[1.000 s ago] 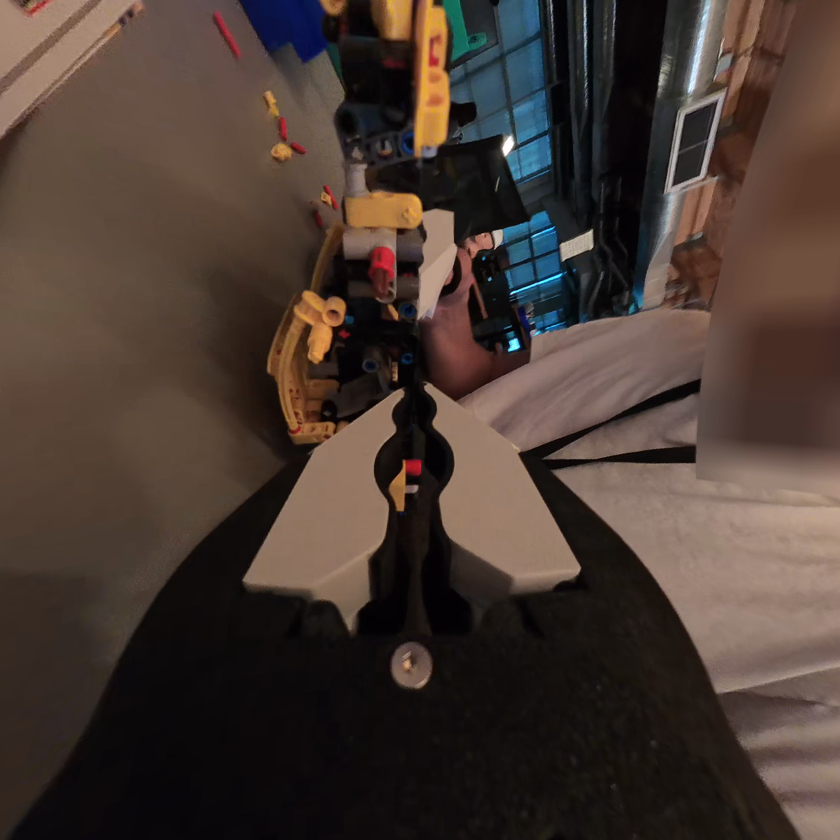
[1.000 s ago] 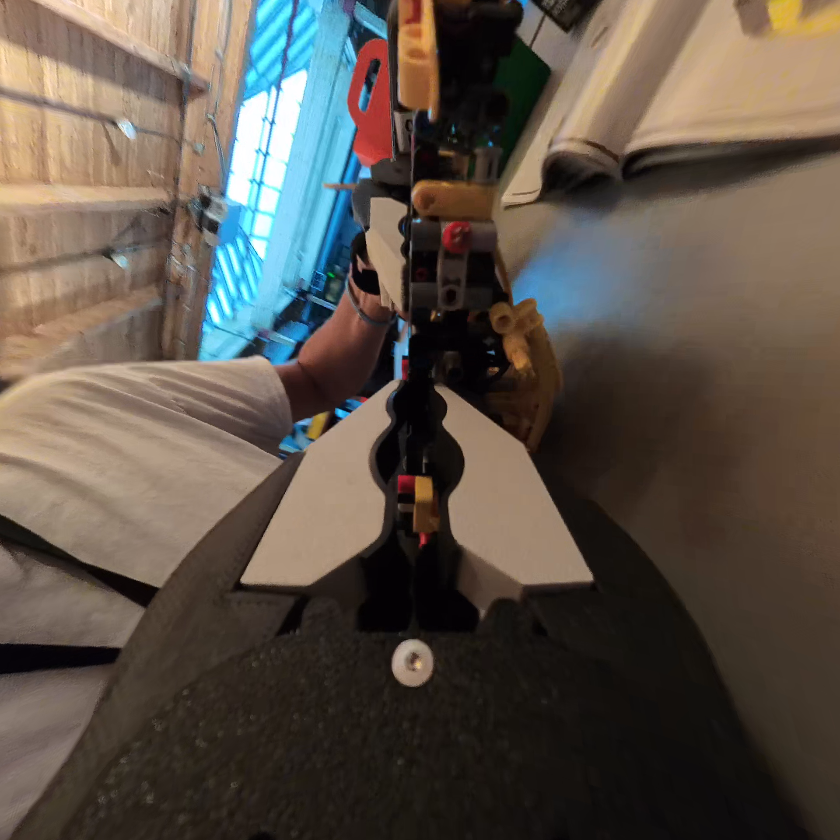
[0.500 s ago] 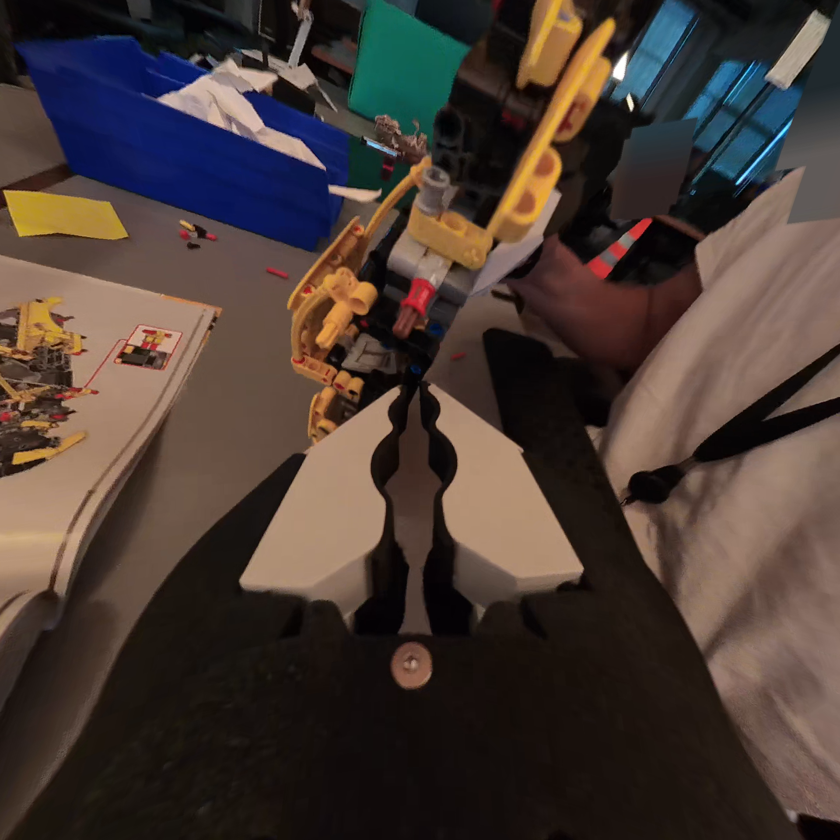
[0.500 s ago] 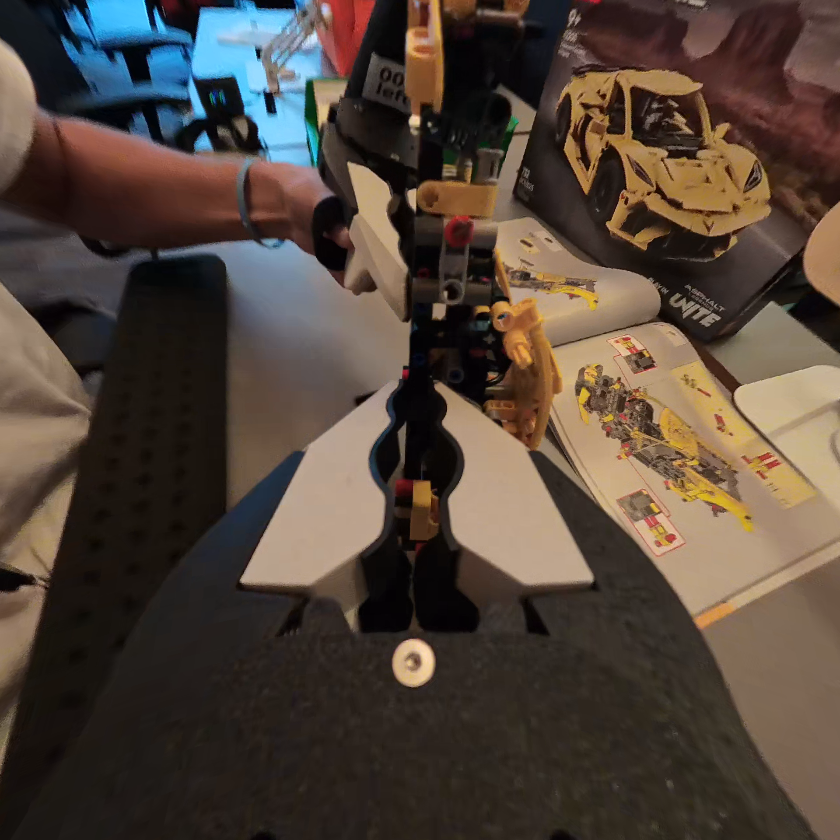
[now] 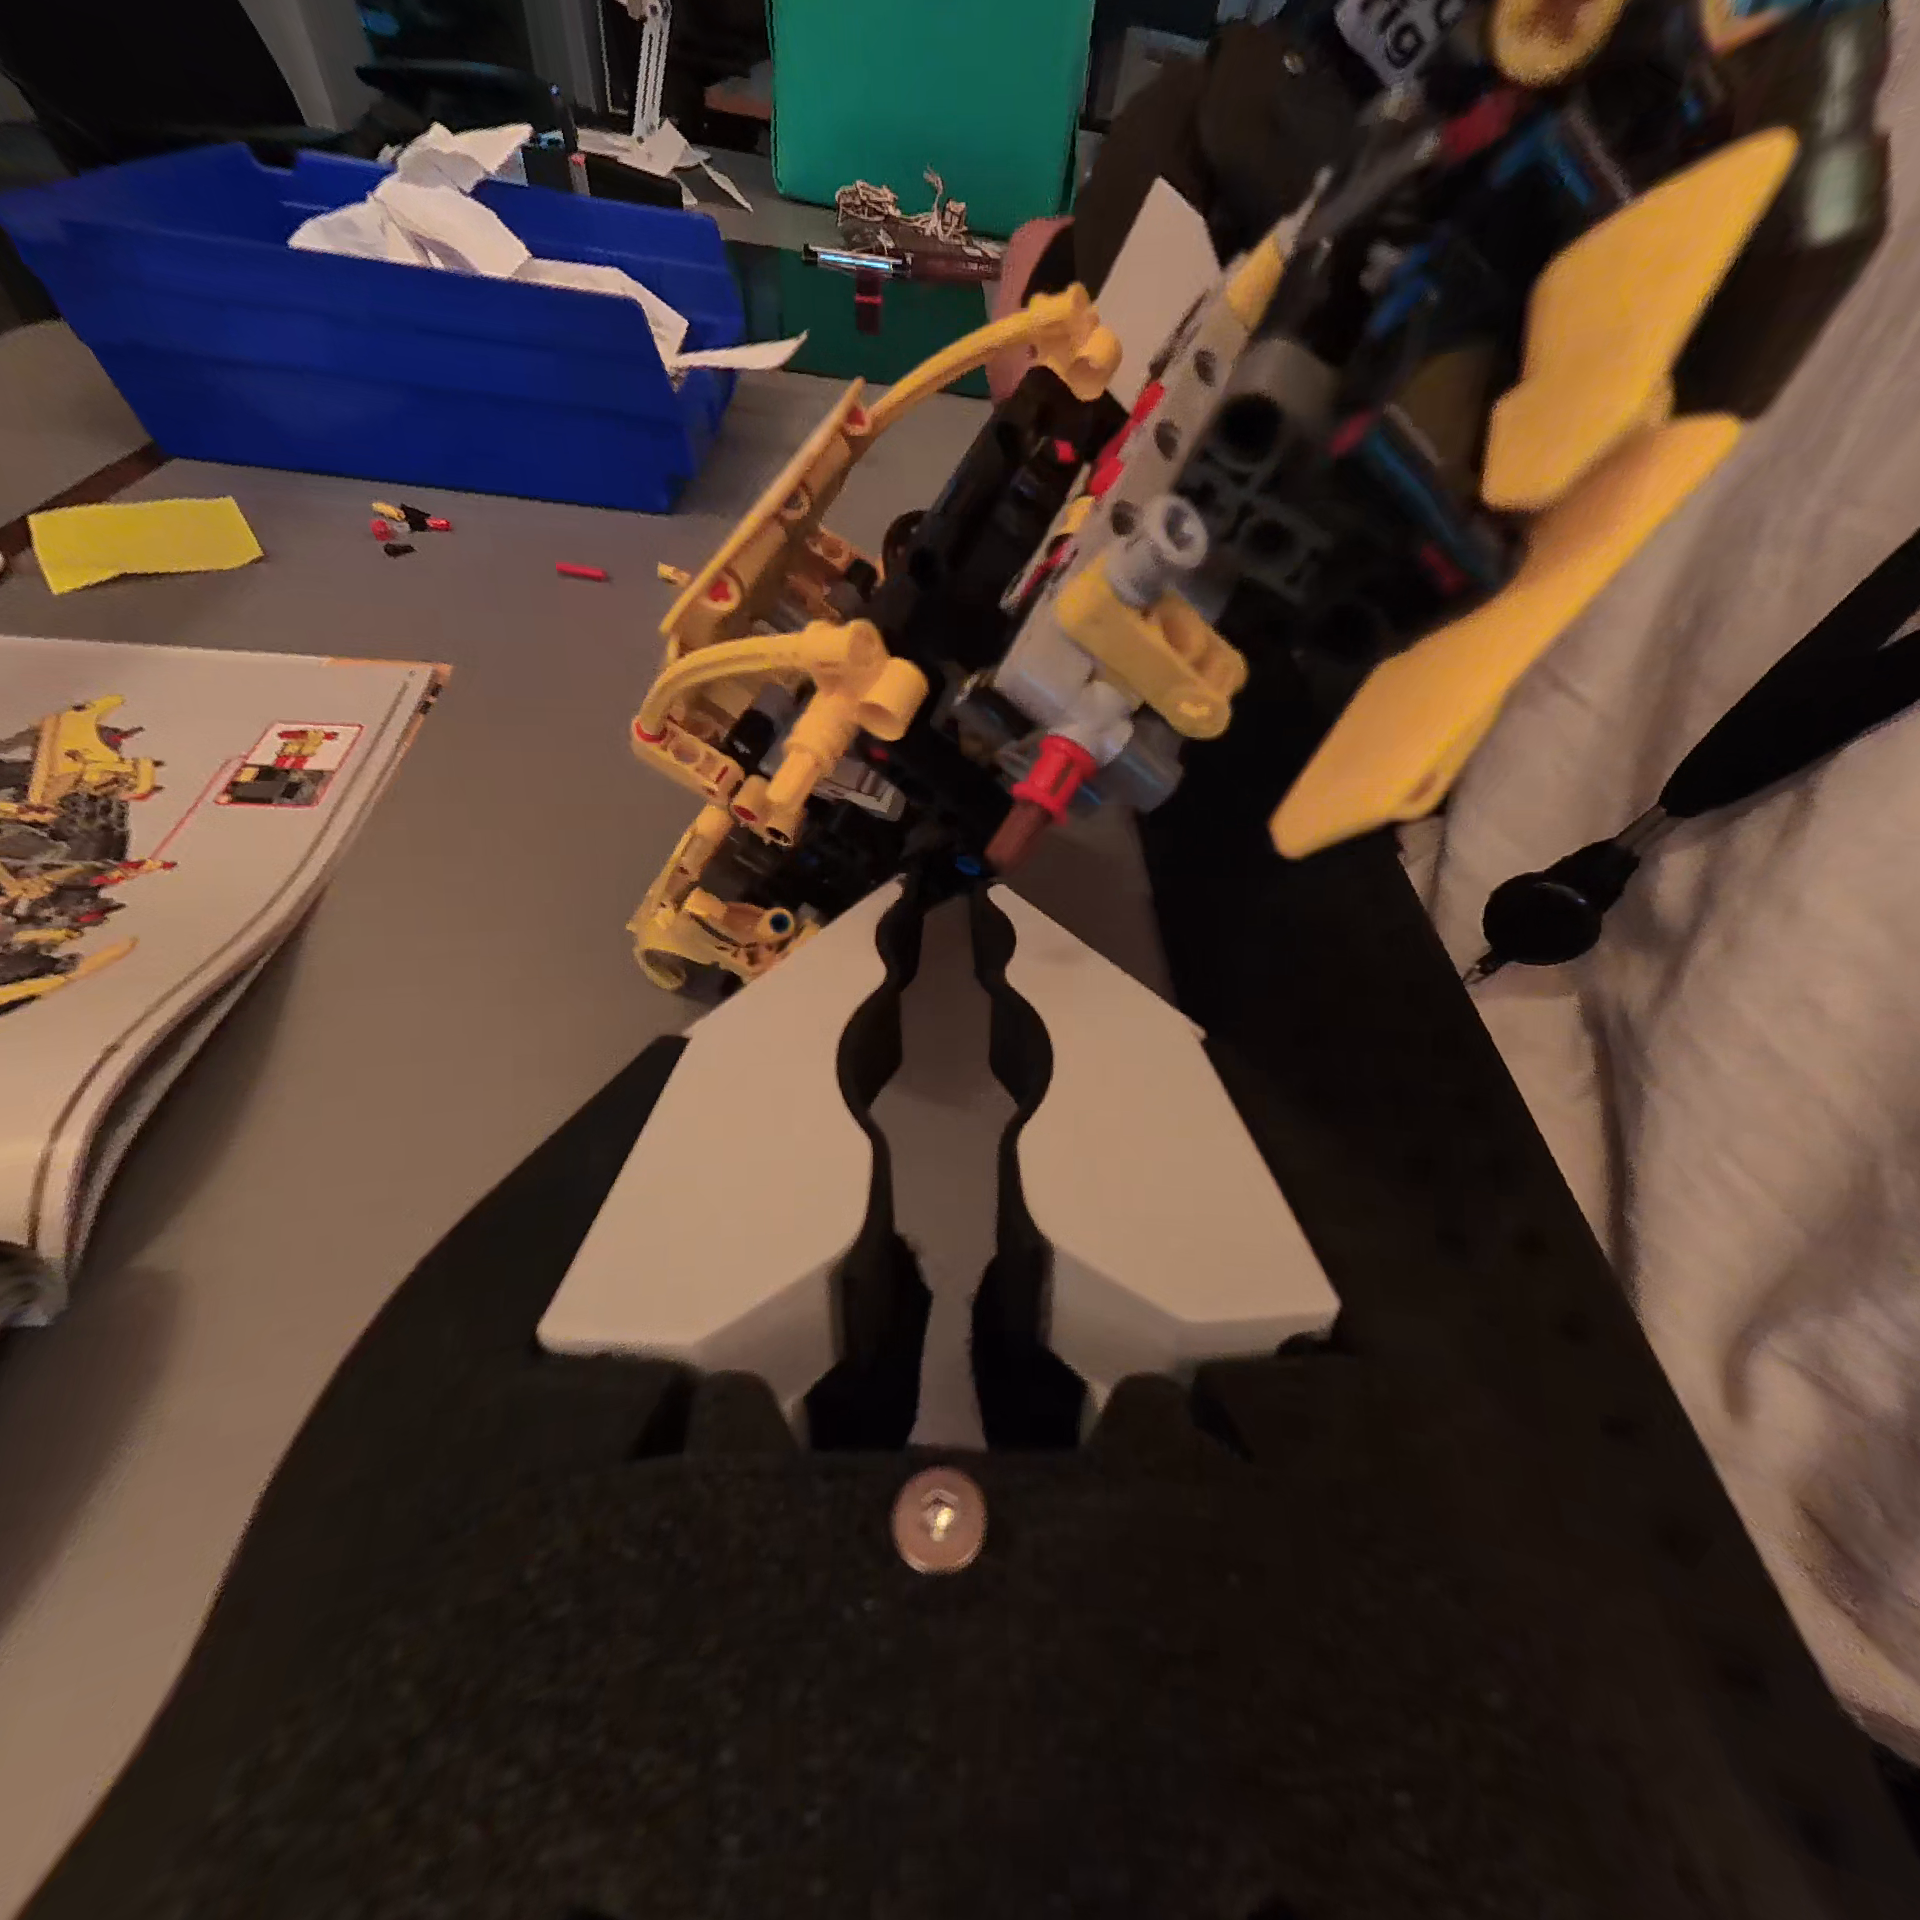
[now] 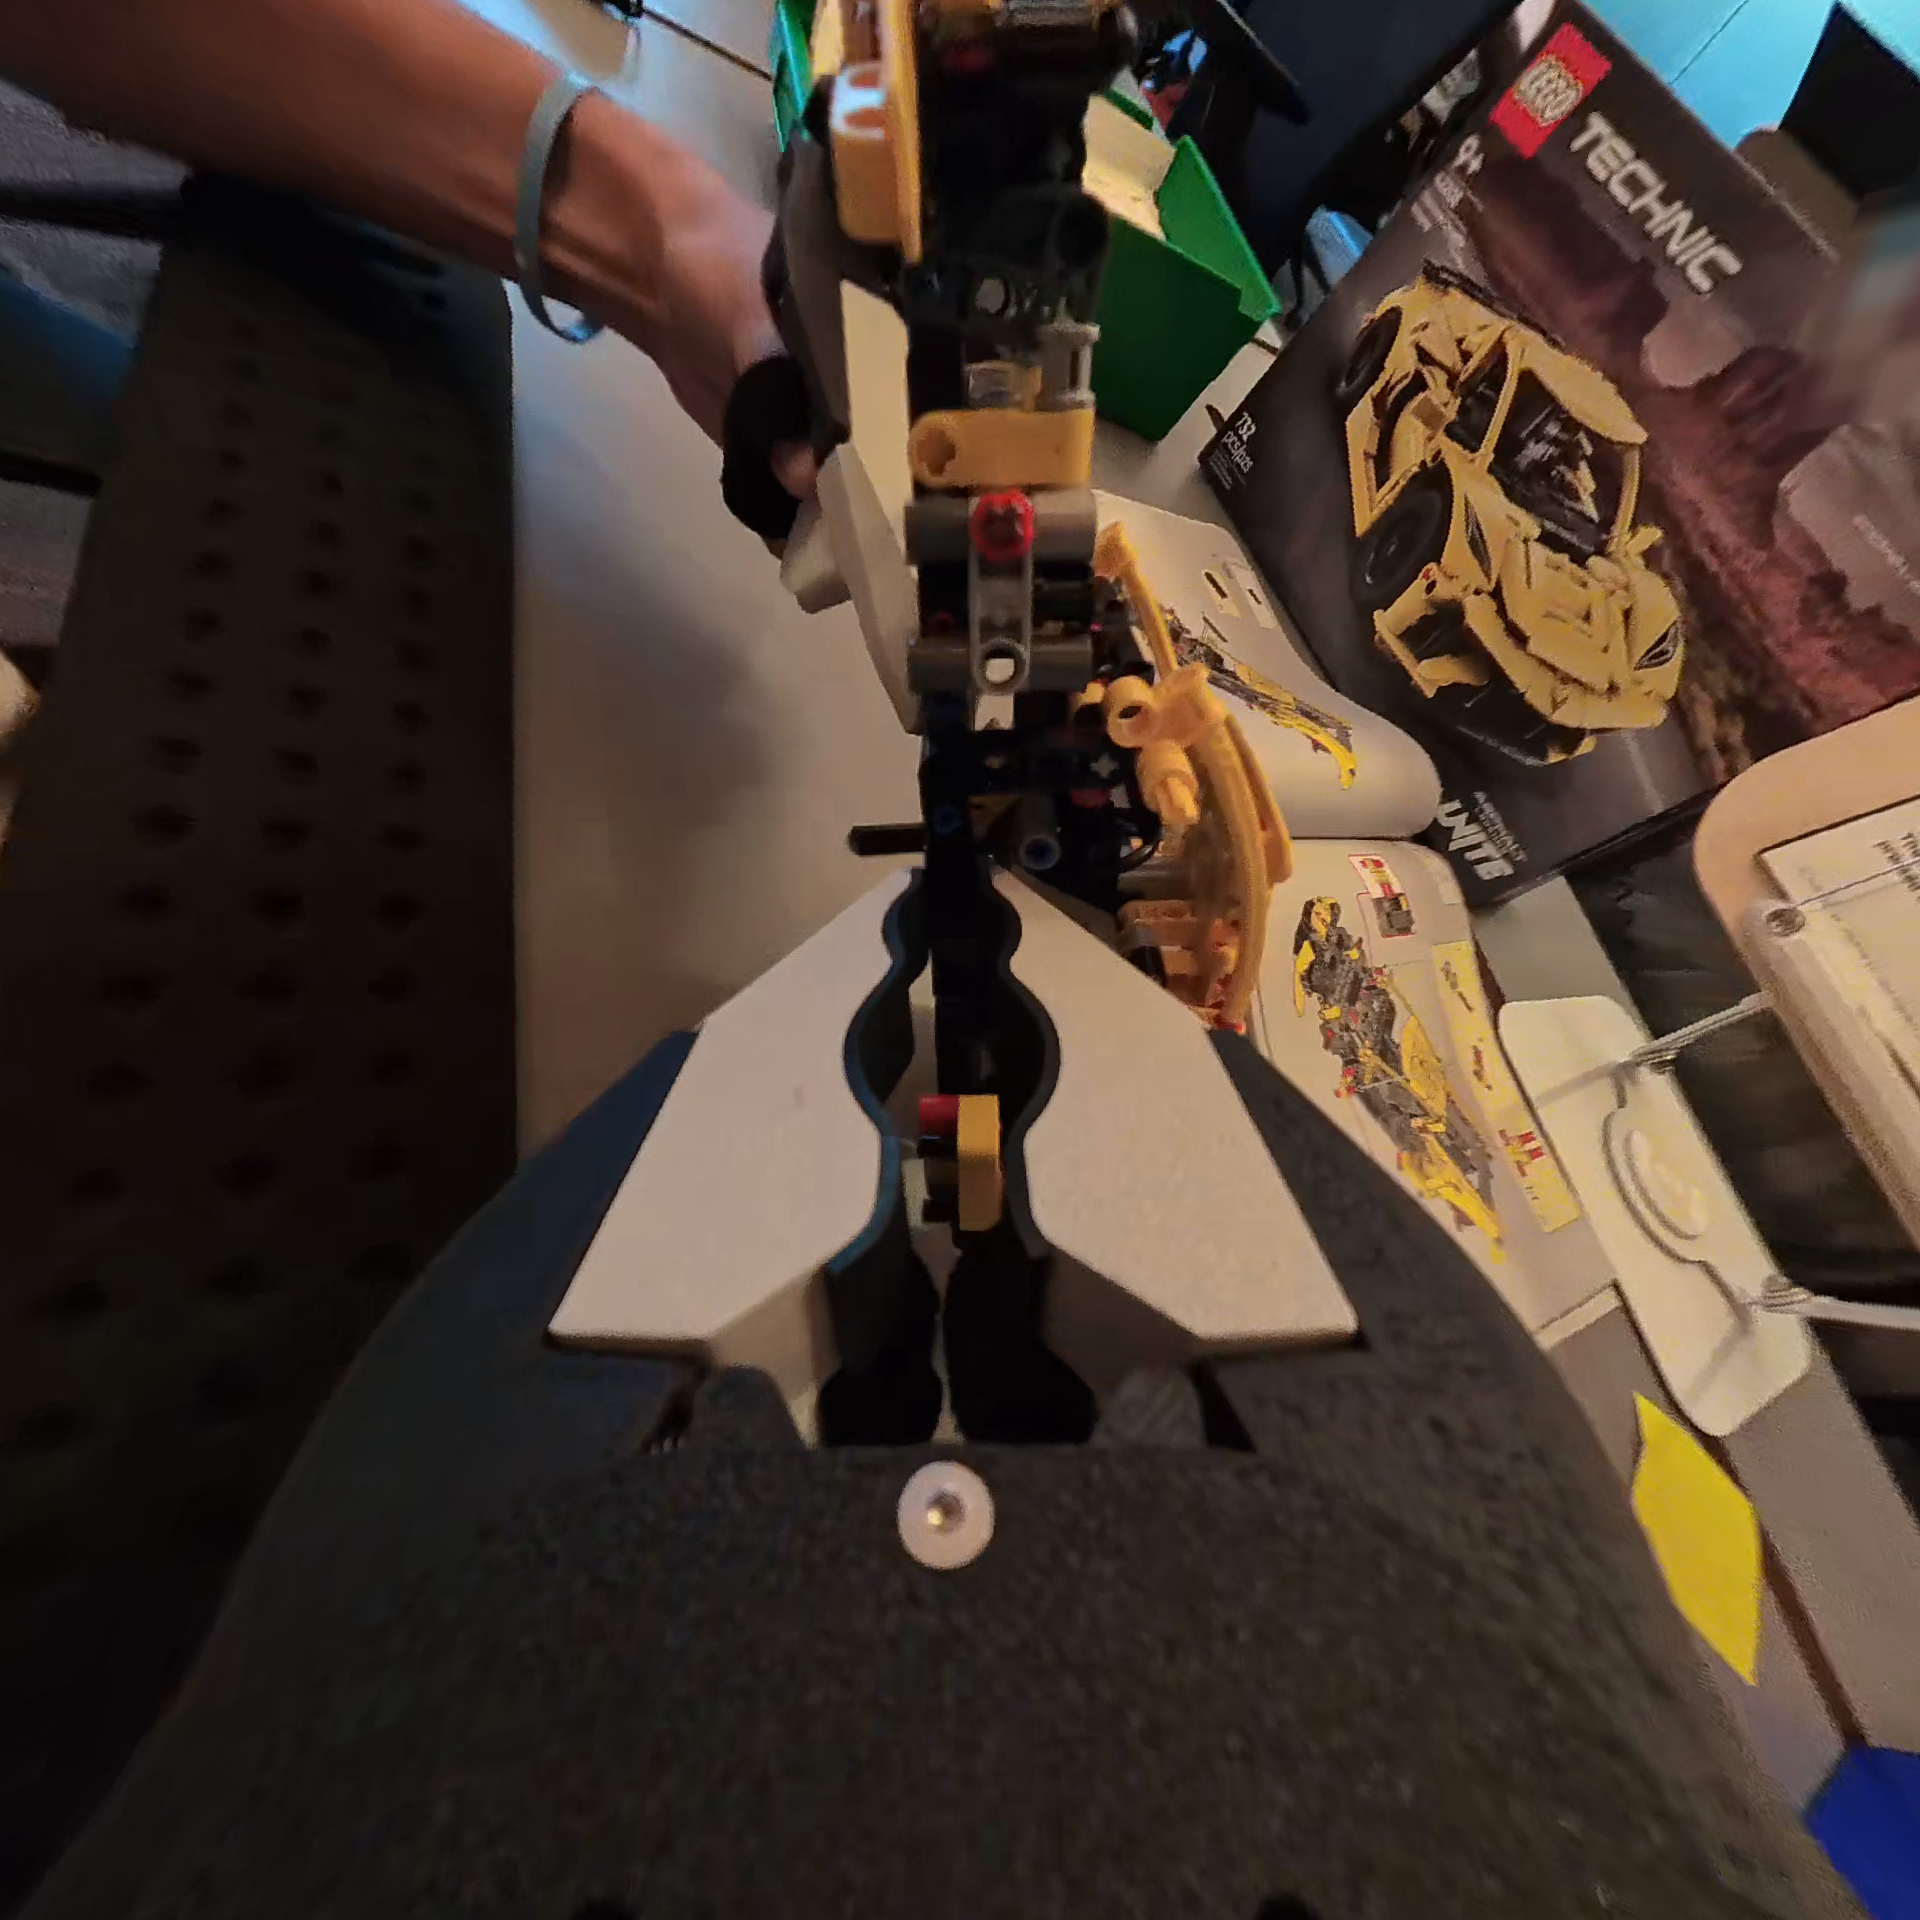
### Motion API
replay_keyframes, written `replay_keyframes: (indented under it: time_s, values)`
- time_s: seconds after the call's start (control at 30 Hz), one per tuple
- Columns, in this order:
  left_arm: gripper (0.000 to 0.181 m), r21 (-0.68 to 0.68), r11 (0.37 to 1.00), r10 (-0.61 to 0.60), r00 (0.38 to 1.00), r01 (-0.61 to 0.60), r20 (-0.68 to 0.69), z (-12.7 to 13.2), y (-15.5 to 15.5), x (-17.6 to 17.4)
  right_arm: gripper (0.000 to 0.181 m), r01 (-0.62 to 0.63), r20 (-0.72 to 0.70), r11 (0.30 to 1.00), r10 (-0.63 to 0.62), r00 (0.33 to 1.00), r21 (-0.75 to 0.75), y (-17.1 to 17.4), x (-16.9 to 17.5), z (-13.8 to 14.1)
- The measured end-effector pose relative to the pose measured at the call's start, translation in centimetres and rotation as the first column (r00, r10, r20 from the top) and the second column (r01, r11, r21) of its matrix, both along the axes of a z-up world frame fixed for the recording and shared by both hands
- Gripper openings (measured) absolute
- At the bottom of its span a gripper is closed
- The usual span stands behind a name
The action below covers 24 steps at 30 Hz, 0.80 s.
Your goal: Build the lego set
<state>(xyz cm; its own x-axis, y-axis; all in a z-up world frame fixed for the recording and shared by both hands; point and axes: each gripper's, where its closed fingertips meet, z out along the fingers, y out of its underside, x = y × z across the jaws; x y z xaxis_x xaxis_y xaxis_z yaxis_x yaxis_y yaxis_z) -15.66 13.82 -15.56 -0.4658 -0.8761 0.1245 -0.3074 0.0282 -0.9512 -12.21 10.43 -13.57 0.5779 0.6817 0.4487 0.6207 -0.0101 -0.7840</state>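
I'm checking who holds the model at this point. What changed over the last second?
The left gripper let go: a second ago its fingers were shut on the lego car model, and now they stand apart with table showing between them, only their tips at the model's end. Both views swung from sideways to upright. The right gripper stays shut on the model's black beam.

Black foam-textured gripper bodies – pale grey wavy-edged jaws, one silver screw each
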Motion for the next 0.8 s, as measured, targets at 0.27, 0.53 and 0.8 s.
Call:
replay_keyframes:
  time_s: [0.27, 0.53, 0.8]
  values:
    - [0.02, 0.002, 0.997, 0.079, 0.985, -0.08, -0.156, -2.2, -0.8, -1.8, 0.006, 0.018, 0.16, 0.991, -0.038, 0.986, 0.13, -1.4, 0.1, -2.4]
    - [0.026, -0.293, 0.942, 0.116, 0.976, -0.167, -0.182, -1.1, 0.6, -3.4, 0.008, -0.033, 0.288, 0.982, -0.023, 0.957, 0.187, -1.3, -1.0, -4.6]
    - [0.022, -0.299, 0.953, -0.03, 0.962, -0.055, -0.272, -3.8, 0.2, -0.9, 0.008, -0.023, 0.365, 0.969, -0.071, 0.928, 0.247, -0.4, -0.2, -5.8]
